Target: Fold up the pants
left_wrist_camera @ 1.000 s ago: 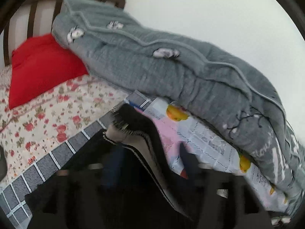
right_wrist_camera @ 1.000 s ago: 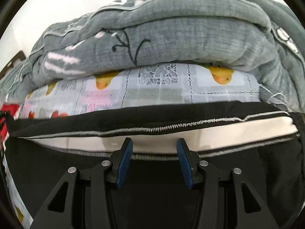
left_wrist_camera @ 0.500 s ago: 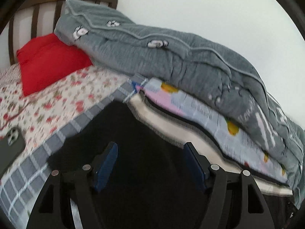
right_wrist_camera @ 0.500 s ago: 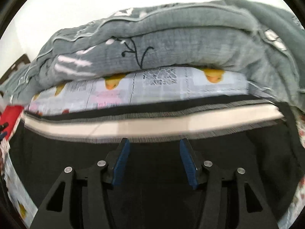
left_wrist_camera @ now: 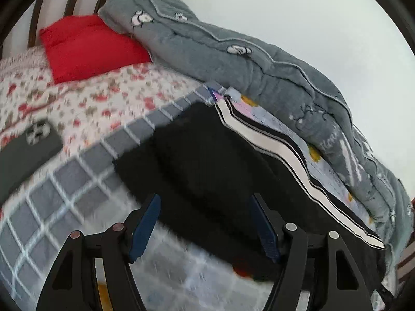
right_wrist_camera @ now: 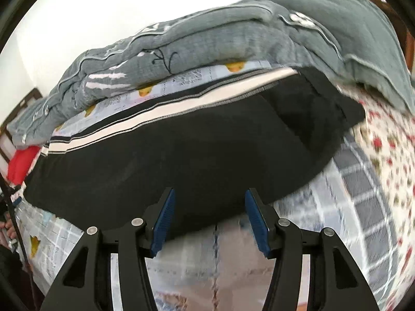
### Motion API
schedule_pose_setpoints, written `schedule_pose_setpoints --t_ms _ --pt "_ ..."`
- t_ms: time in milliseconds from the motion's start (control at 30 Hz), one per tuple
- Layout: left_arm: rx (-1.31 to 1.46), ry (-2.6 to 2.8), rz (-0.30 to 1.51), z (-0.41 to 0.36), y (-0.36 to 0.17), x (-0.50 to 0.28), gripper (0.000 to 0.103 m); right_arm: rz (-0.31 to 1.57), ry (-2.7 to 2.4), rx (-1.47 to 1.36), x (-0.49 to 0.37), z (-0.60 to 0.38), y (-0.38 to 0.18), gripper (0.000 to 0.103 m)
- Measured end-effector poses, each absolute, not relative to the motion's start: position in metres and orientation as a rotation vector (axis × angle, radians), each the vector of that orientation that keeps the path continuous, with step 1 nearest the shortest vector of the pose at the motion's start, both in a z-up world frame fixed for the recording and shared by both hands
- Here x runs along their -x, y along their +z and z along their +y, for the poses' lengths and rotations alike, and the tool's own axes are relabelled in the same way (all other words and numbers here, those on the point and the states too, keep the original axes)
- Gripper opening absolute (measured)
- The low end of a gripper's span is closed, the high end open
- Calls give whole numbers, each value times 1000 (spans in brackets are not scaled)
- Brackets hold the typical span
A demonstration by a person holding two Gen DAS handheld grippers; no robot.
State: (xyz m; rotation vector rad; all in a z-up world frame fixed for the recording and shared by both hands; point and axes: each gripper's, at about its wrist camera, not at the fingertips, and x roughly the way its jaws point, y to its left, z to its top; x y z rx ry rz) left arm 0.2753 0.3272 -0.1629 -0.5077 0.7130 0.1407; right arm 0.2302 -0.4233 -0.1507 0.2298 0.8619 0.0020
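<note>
Left wrist view: the left gripper (left_wrist_camera: 205,224) has its jaws spread, empty, above the black pants (left_wrist_camera: 207,160) lying beside the grey quilt (left_wrist_camera: 259,77).

Right wrist view: the right gripper (right_wrist_camera: 210,217) likewise gapes empty over the pants (right_wrist_camera: 194,150) below that quilt (right_wrist_camera: 207,46).

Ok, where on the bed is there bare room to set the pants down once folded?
Free: the checked sheet between the pants and the phone, and the floral sheet below the red pillow. In the right view, checked sheet right of the pants. Crowded: the far side, where the grey quilt is piled against the stripe.
</note>
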Motion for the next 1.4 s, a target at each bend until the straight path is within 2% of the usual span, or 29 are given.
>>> schedule_pose_setpoints --t_ms 167,200,267,300,333,433,600,767,800,867,900,933,1200,1233,1300,1400 --pt "555 166 755 346 -184 -320 57 878 -34 -255 -215 -418 -157 55" --pt "574 175 767 349 -190 -327 51 883 -39 -259 -213 -417 -157 55" --pt "638 215 787 360 -201 -341 31 886 -52 -265 -207 -414 -158 55" --pt "668 233 785 367 -202 -344 12 888 -56 -266 -205 -415 -158 55" --pt "705 218 785 372 -201 -346 6 892 -61 -265 -204 -413 -158 55" --pt "751 178 696 383 -182 -325 4 891 -68 -274 -200 -414 -158 55" --pt "834 132 568 392 -161 -263 4 869 -72 -285 -198 -415 -152 55" --pt "764 237 763 384 -194 -275 7 882 -49 -314 -201 -414 -157 55" --pt "770 253 790 384 -198 -273 13 881 -41 -308 -201 -413 -156 55" --pt "796 260 777 385 -201 -262 33 869 -46 -281 -198 -412 -154 55" --pt "801 252 768 384 -201 -259 54 866 -50 -272 -196 -412 -153 55" --pt "798 228 749 381 -199 -254 67 863 -54 -265 -194 -413 -153 55" --pt "824 33 795 330 -205 -245 67 862 -87 -391 -196 -454 -171 56" --pt "819 36 799 324 -206 -249 67 854 -84 -408 -198 -457 -171 58" --pt "842 49 803 319 -207 -259 67 841 -70 -435 -205 -462 -171 67" --pt "917 50 809 322 -212 -271 65 840 -59 -462 -223 -468 -173 69"
